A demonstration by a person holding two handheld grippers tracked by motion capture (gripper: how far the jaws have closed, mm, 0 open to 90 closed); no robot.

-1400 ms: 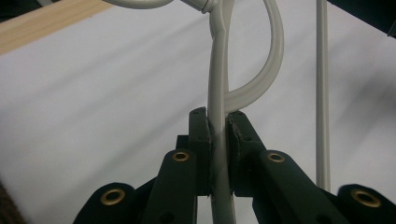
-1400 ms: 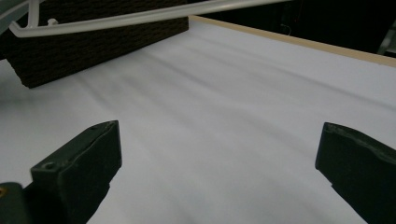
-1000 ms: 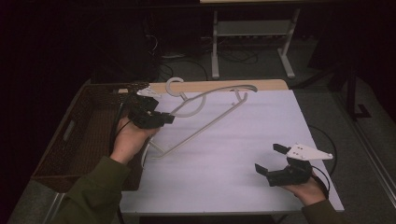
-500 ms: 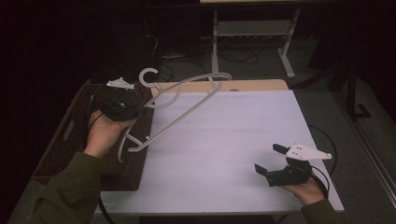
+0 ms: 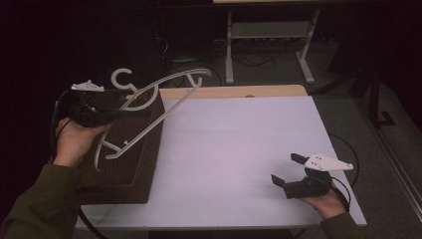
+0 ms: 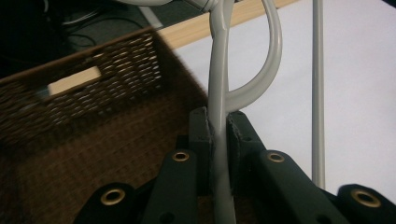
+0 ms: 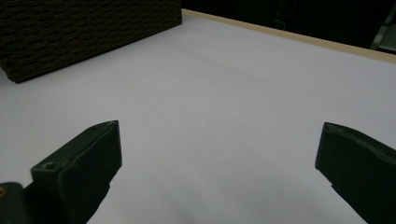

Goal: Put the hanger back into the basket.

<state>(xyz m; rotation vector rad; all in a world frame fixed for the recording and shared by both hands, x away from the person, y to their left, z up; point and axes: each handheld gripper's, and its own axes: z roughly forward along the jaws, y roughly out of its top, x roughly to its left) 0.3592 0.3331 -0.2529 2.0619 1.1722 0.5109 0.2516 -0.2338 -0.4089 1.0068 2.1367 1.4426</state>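
My left fingers are clamped on the grey hanger, which hangs tilted above the basket. Its long bar could catch the basket's rim and twist loose from my thin grip. My right fingers wait spread, well right of the basket.

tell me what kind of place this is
Probably a lab or recording room: a bare white table in a dark room, cables on the floor, and a hand-held claw carrying a hanger over a wicker basket.
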